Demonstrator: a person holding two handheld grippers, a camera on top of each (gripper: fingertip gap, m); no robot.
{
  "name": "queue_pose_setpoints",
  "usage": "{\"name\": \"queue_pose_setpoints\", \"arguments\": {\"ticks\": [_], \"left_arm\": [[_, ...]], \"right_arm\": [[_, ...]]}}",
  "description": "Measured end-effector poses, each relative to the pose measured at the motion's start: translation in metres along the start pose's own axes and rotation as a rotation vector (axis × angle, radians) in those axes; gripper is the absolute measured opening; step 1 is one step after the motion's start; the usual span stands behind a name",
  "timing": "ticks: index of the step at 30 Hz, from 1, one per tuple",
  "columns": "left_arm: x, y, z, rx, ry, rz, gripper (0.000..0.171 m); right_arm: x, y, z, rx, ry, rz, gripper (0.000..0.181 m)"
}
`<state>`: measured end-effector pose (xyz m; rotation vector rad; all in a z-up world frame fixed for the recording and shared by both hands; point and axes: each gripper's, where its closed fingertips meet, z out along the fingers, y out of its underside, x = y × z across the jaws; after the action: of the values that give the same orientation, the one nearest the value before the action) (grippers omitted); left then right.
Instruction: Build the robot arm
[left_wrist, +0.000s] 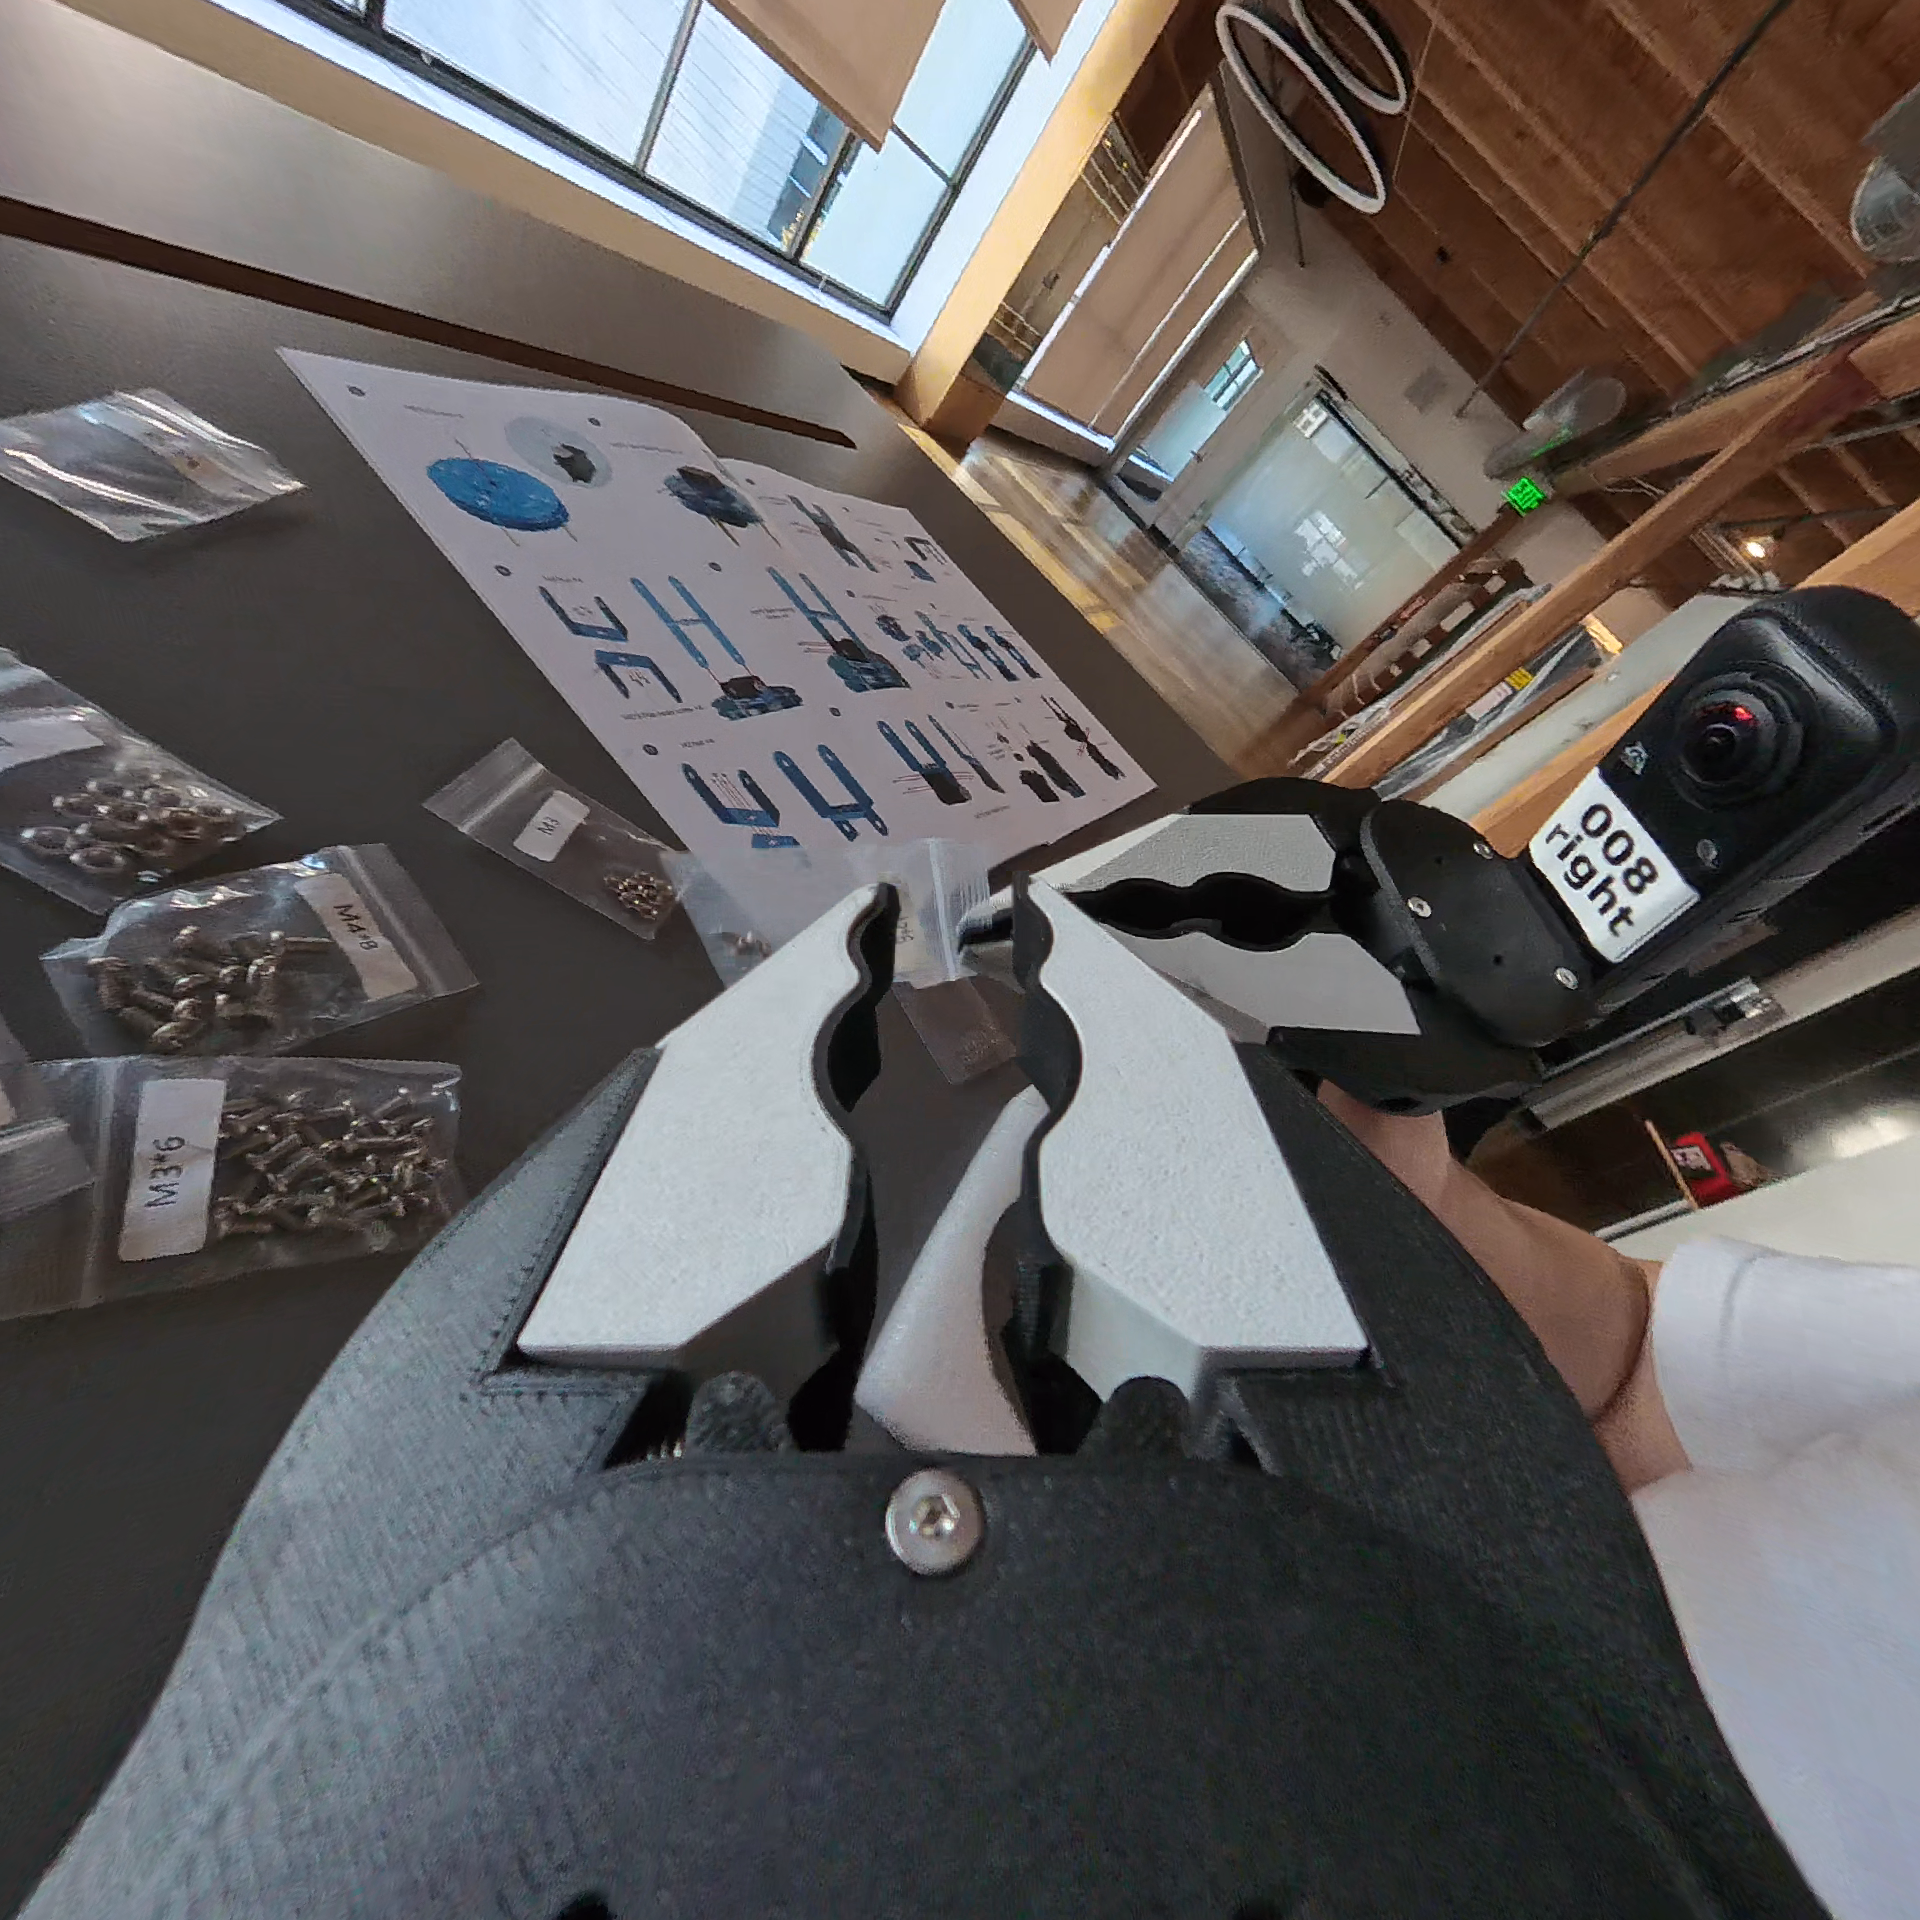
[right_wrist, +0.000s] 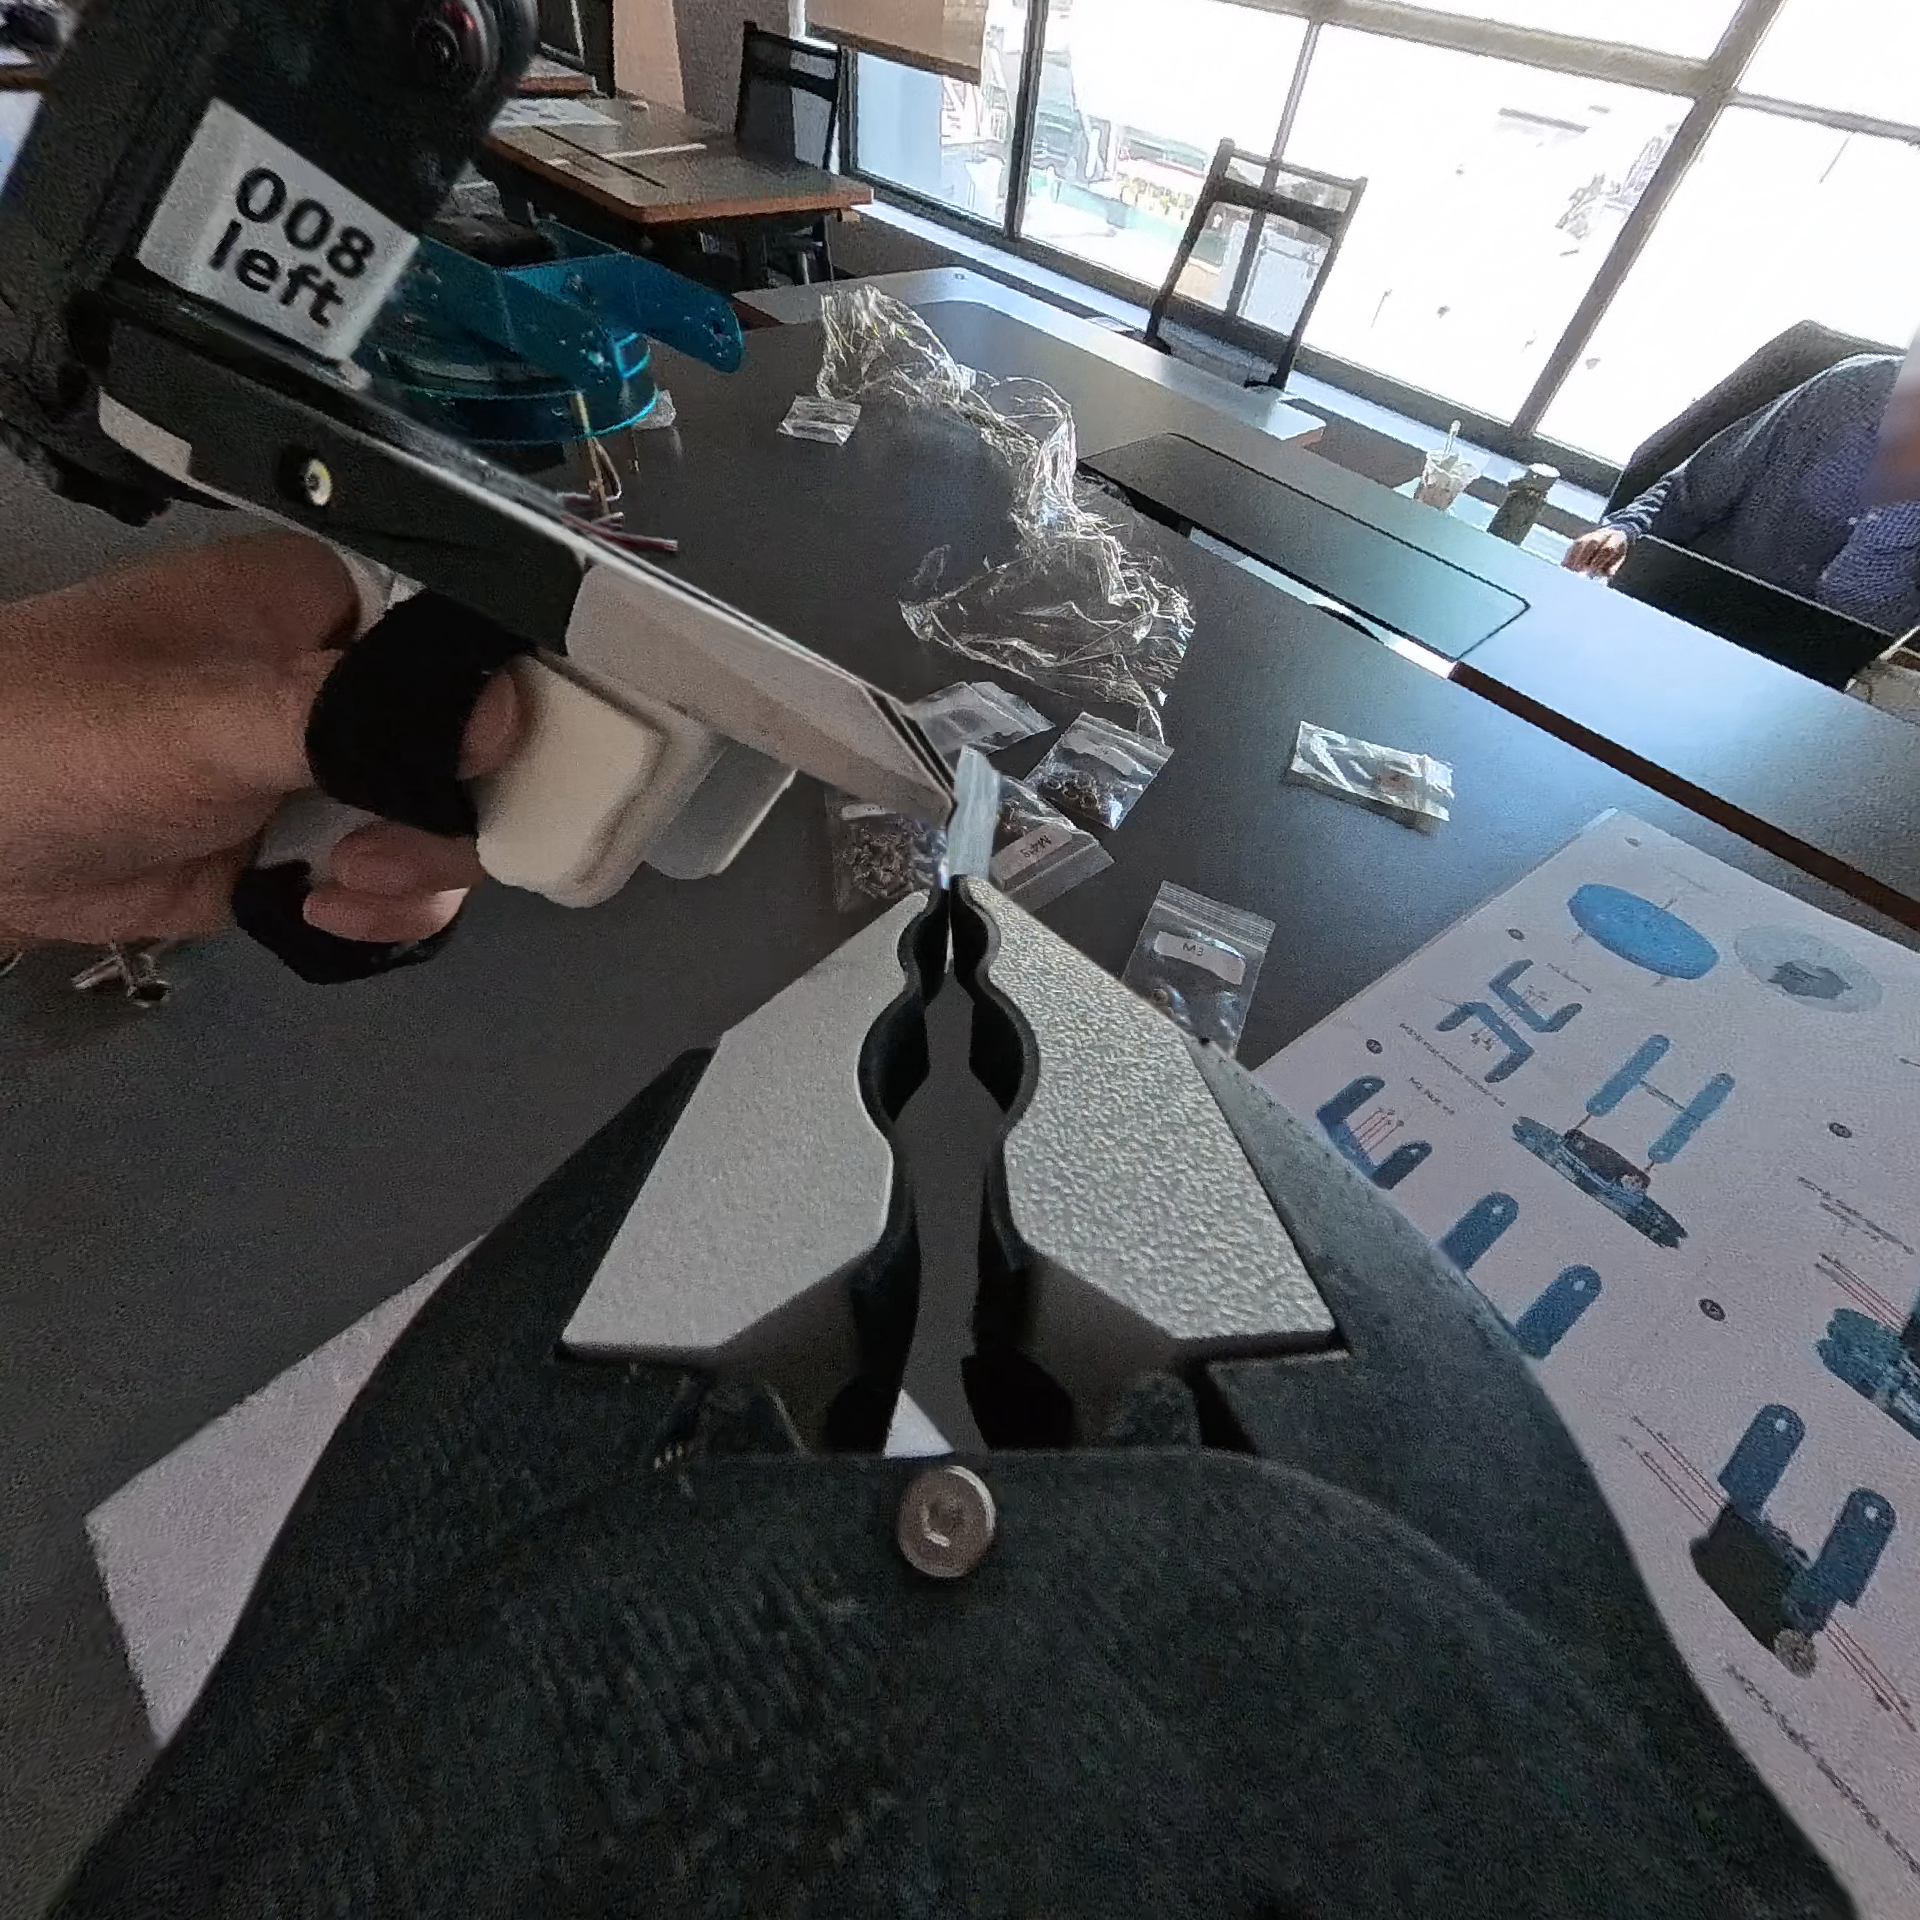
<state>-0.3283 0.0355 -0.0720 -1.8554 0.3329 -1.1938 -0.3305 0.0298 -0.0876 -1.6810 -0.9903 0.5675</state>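
Note:
A small clear zip bag (left_wrist: 940, 914) hangs between both grippers above the dark table (left_wrist: 312, 540). My left gripper (left_wrist: 954, 894) has its jaws slightly apart around the bag's top strip. My right gripper (right_wrist: 951, 899) is shut on the bag's edge (right_wrist: 977, 821). In the left wrist view the right gripper (left_wrist: 1081, 899) comes in from the right, its tips hidden behind my left finger. In the right wrist view the left gripper (right_wrist: 940, 805) comes in from the upper left, its tip at the bag. A hand (right_wrist: 156, 727) holds it.
Several zip bags of screws and nuts (left_wrist: 291, 1174) lie at the left. A printed instruction sheet (left_wrist: 727, 623) lies beyond, also visible (right_wrist: 1662, 1143). A blue metal assembly (right_wrist: 540, 343) and crumpled clear plastic (right_wrist: 1039, 582) are farther off. A person (right_wrist: 1787, 488) sits at another table.

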Motion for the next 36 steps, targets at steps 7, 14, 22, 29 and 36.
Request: {"name": "queue_pose_setpoints", "arguments": {"ticks": [7,14,22,29,36], "left_arm": [[0.002,0.011,0.010,-0.013,0.047,-0.072,0.000],[-0.002,0.015,0.010,-0.038,0.049,-0.043,0.000],[-0.009,0.024,0.010,-0.099,0.051,-0.042,0.000],[-0.014,0.019,0.007,-0.066,0.091,-0.180,0.012],[-0.016,0.029,0.012,-0.101,0.068,-0.195,0.004]], "right_arm": [[0.006,0.005,0.001,-0.043,0.036,-0.089,0.000],[0.006,0.008,0.002,-0.031,-0.013,-0.048,0.000],[0.003,0.014,-0.002,-0.011,-0.145,0.121,0.000],[0.005,0.016,-0.003,0.005,-0.127,0.097,0.000],[0.000,0.020,0.001,-0.017,-0.071,-0.051,0.000]]}}
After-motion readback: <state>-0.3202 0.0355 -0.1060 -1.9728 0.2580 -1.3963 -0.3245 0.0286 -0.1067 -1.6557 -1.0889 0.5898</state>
